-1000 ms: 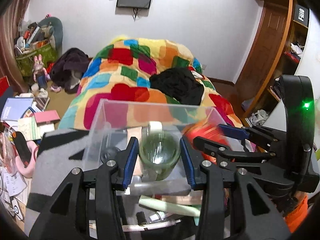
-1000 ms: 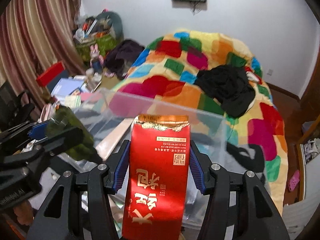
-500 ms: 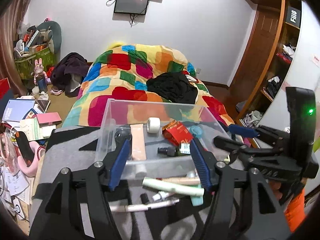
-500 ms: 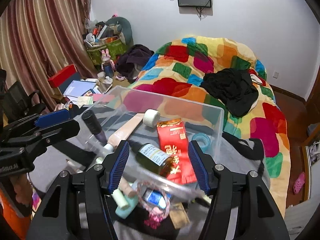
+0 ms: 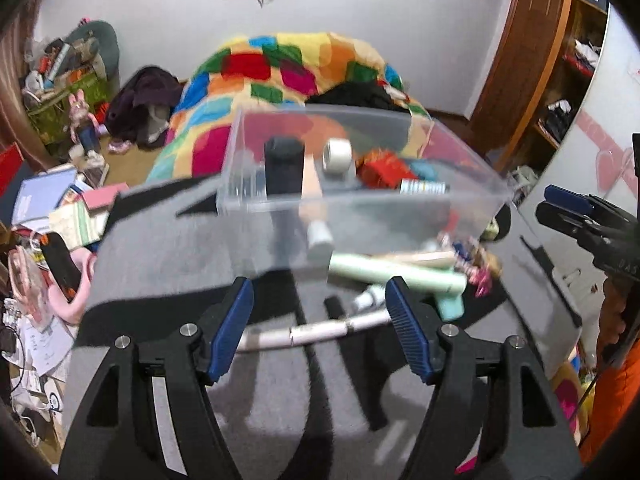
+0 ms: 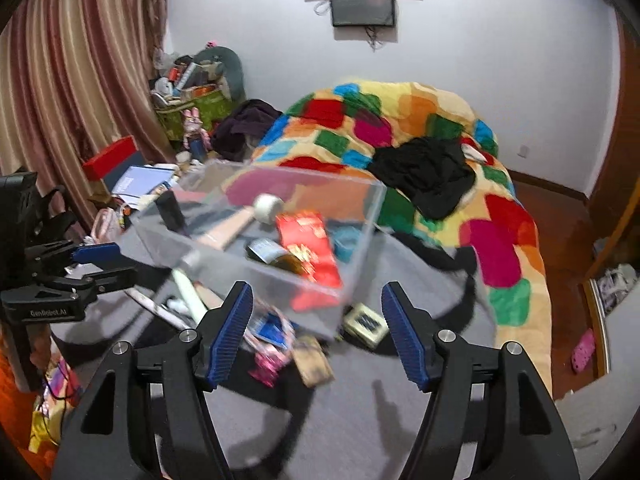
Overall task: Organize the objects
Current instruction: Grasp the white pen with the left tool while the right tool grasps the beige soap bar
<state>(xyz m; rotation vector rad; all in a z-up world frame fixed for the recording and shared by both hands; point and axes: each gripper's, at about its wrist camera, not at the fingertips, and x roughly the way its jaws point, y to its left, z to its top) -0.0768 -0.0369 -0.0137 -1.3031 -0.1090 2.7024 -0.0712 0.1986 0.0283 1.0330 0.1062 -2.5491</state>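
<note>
Jaws of both grippers spread, just widened, empty; clear bin [image 5: 360, 200] beyond them.

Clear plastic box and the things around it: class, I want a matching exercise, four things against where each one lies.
Things:
1 red packet
2 white tape roll
3 mint green tube
4 tin with a blue label

Places:
A on the grey cloth, before the box's right corner
B inside the clear plastic box, lying flat
C inside the box, beside the beige stick
D outside the box, nearest the left gripper

Pairs: 1-B, 2-C, 3-D, 4-A
</note>
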